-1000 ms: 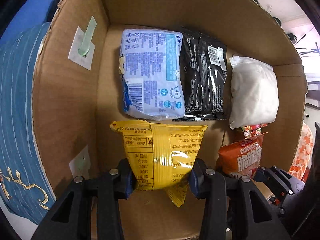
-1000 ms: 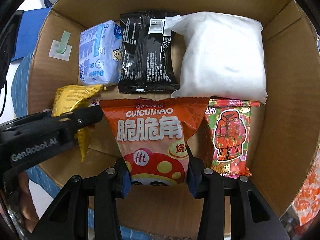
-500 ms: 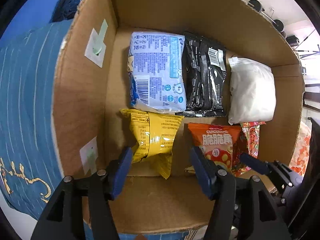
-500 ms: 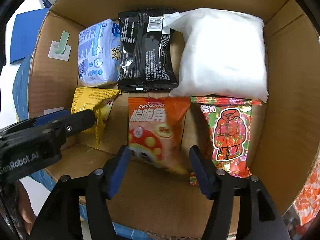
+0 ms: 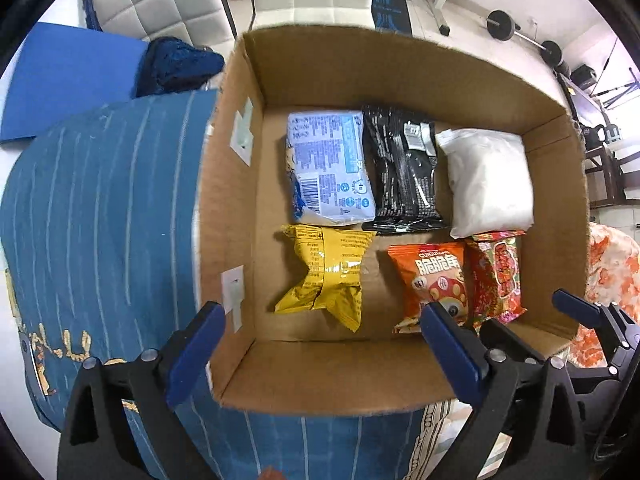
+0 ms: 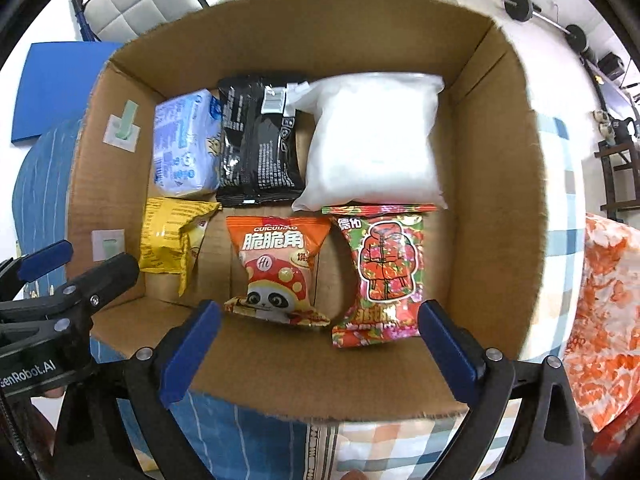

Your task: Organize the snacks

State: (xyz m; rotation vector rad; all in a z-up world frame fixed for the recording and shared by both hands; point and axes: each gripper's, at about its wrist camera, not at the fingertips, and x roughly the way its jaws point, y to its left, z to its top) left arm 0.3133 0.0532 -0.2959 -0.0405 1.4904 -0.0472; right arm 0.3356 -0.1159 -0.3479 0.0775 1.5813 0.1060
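1. Yellow packet point(image 5: 326, 276) and orange packet point(image 6: 276, 270) are released since a second ago; both lie in the cardboard box point(image 5: 352, 376), front row.
2. Left gripper point(image 5: 324, 350) and right gripper point(image 6: 316, 346) are spread wide, empty, withdrawn above the near wall.
3. Six snacks are seen packed; placement appears complete.

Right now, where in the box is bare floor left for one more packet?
Bare cardboard runs along the near wall of the brown cardboard box, in front of the yellow packet, orange panda packet and red-green packet. The back row is packed tight.
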